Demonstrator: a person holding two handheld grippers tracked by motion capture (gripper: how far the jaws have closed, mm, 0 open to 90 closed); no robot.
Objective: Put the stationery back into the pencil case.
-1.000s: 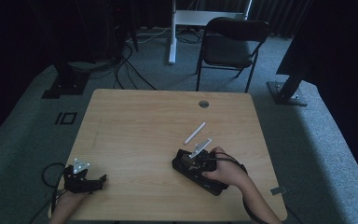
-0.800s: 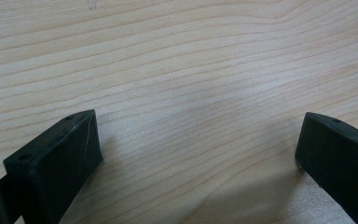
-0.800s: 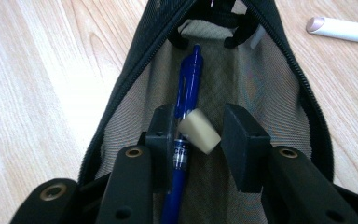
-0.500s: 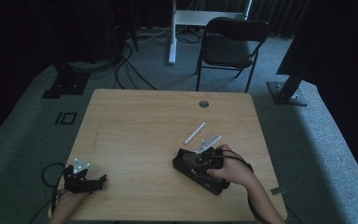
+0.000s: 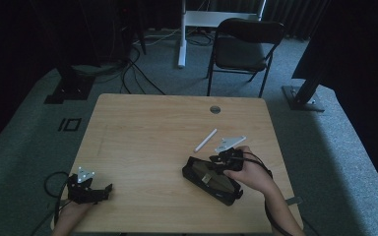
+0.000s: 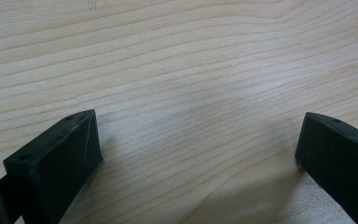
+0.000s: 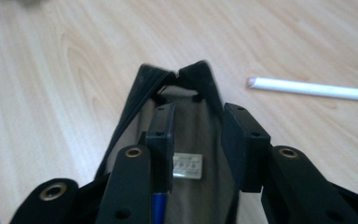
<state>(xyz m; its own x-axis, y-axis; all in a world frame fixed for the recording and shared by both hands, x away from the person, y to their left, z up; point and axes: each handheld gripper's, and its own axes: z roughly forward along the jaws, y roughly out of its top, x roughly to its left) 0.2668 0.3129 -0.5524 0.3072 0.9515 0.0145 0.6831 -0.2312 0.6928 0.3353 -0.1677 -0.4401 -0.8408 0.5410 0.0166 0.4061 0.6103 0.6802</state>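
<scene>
While your right gripper (image 5: 214,166) dips into the open mouth of the black pencil case (image 5: 211,181), which lies at about 4 o'clock on the wooden table (image 5: 147,128), its jaws stand partly spread with a clear gap between them and pinch nothing. In the right gripper view, the two black pads sit inside the case's pale lining, above a small sewn label (image 7: 187,164), and the end of a blue pen (image 7: 161,205) shows just under the left-hand pad, touching neither pad's face as far as can be told. A white stick (image 5: 205,140), slim and straight, rests on the bare wood at about 1 o'clock from the case, near it but apart. Your left gripper (image 5: 106,190) waits at the table's 8 o'clock corner, jaws spread wide over empty wood grain and holding nothing. The case looks like soft, light fabric: its walls sag and fold at the far end, so it will likely give under the pads and slide on the smooth top if pushed. Take hold, by this reading, on the stiffer zip rim at one side of the mouth rather than the floppy middle. The stick appears rigid, light and apt to roll, so pinch it across its middle.
</scene>
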